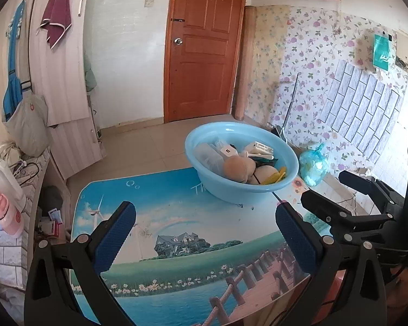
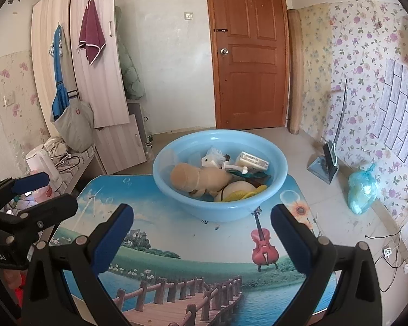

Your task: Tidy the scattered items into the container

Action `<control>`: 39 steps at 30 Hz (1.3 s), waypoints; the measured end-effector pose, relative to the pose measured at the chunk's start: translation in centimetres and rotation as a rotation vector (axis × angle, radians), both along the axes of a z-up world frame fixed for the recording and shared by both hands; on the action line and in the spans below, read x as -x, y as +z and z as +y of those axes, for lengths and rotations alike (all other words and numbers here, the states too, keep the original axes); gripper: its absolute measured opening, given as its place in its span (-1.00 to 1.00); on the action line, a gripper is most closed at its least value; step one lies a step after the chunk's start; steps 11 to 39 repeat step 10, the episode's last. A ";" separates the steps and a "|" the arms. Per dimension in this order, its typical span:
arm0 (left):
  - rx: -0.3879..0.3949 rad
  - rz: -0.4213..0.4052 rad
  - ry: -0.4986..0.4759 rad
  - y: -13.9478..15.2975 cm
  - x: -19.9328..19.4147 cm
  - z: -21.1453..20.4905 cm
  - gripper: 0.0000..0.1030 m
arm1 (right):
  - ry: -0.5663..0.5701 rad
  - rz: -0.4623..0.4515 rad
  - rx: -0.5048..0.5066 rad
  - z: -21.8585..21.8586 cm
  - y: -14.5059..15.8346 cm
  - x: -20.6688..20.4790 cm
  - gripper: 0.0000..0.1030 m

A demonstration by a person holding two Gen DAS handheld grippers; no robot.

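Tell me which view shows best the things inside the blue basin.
The right wrist view: the basin sits near the middle, its opening towards the camera, so the plush toy and white box show clearly. The left wrist view shows the basin farther right, its contents more crowded.

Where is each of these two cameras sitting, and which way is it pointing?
Left wrist view: on the left gripper, looking forward over the picture-printed table at the blue basin; its blue-padded fingers show, with the right gripper alongside.
Right wrist view: on the right gripper, facing the basin; the left gripper shows.
Shared: basin, table, wooden door.
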State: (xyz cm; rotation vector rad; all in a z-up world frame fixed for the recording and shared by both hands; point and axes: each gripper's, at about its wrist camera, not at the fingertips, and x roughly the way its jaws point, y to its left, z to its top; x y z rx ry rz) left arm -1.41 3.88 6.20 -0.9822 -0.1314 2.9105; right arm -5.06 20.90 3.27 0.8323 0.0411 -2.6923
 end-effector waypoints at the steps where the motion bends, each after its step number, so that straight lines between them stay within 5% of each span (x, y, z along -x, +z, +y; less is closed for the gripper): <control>1: 0.001 -0.001 0.004 -0.1 0.0 -0.1 1.00 | 0.001 -0.001 -0.006 -0.1 -0.1 0.0 1.00; 39: 0.020 0.007 0.016 -0.4 -0.5 -0.4 1.00 | 0.012 -0.011 -0.007 -0.4 -0.5 0.2 1.00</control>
